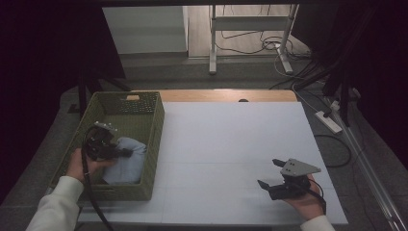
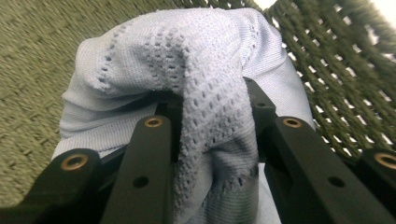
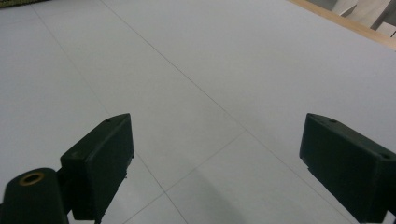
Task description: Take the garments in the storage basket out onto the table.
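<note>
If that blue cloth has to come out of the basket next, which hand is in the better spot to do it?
Left, most likely. The left gripper is inside the green basket, its jaws already shut on a fold of the light blue cloth. The right gripper is open over the bare white table, well away.

Pale blue knitted cloth point(image 2: 205, 70), soft, with perforated mesh panels; olive-green woven basket point(image 1: 153, 126), coarse and matt; smooth matt white tabletop point(image 1: 231, 144) edged in light wood; matt black plastic gripper jaws with brass-coloured rivets
</note>
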The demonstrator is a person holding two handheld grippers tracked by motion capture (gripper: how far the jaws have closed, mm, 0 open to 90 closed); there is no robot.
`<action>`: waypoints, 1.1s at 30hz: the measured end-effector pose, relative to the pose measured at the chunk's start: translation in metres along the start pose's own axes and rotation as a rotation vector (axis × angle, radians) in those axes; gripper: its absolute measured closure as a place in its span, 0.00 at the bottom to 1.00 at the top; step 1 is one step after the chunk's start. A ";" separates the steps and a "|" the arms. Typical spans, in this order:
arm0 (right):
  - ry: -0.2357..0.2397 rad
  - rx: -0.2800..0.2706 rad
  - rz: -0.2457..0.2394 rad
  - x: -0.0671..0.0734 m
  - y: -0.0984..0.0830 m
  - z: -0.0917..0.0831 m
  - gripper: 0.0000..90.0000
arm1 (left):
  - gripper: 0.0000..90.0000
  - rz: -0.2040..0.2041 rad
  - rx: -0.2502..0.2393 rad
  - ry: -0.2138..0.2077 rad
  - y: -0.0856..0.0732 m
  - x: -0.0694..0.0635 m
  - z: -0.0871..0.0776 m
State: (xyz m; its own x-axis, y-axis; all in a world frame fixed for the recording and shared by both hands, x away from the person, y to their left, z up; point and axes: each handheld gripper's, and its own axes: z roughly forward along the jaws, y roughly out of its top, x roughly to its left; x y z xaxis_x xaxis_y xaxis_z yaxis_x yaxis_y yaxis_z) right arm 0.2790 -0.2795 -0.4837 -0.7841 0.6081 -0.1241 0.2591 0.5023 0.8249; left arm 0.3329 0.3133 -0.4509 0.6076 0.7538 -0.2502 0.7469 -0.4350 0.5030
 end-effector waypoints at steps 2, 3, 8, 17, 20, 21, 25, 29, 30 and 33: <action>-0.001 -0.002 0.001 0.000 0.000 0.000 0.11 | 0.78 -0.006 -0.018 0.004 0.000 0.001 -0.005; -0.001 -0.001 0.000 0.000 0.000 0.000 0.11 | 0.78 -0.008 -0.034 0.006 -0.001 0.001 -0.007; -0.004 -0.003 0.001 0.000 0.000 0.000 0.11 | 0.78 -0.010 -0.104 0.024 -0.005 0.000 -0.020; -0.005 -0.003 0.000 0.000 0.000 0.000 0.11 | 0.78 -0.026 -0.151 0.037 -0.009 -0.001 -0.029; -0.005 -0.004 0.000 0.000 0.000 0.000 0.11 | 0.79 -0.029 -0.183 0.041 -0.011 -0.001 -0.034; -0.008 -0.008 0.003 0.000 0.000 0.000 0.11 | 0.79 -0.031 -0.201 0.043 -0.012 -0.002 -0.037; -0.010 -0.008 0.002 0.000 0.000 0.000 0.11 | 0.79 -0.042 -0.231 0.054 -0.012 -0.003 -0.042; -0.011 -0.009 0.003 0.000 0.000 -0.001 0.11 | 0.79 -0.058 -0.259 0.064 -0.012 -0.004 -0.045; -0.011 -0.009 0.003 0.000 0.000 -0.001 0.11 | 0.79 -0.059 -0.263 0.068 -0.012 -0.005 -0.046; -0.011 -0.002 0.001 0.000 0.000 -0.001 0.11 | 0.79 -0.059 -0.280 0.075 -0.011 -0.007 -0.049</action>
State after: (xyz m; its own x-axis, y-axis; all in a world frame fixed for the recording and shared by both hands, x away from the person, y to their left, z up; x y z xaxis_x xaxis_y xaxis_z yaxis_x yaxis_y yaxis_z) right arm 0.2790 -0.2801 -0.4833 -0.7774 0.6154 -0.1298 0.2584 0.5006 0.8262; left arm 0.3071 0.3371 -0.4138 0.5362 0.8124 -0.2291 0.6701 -0.2447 0.7008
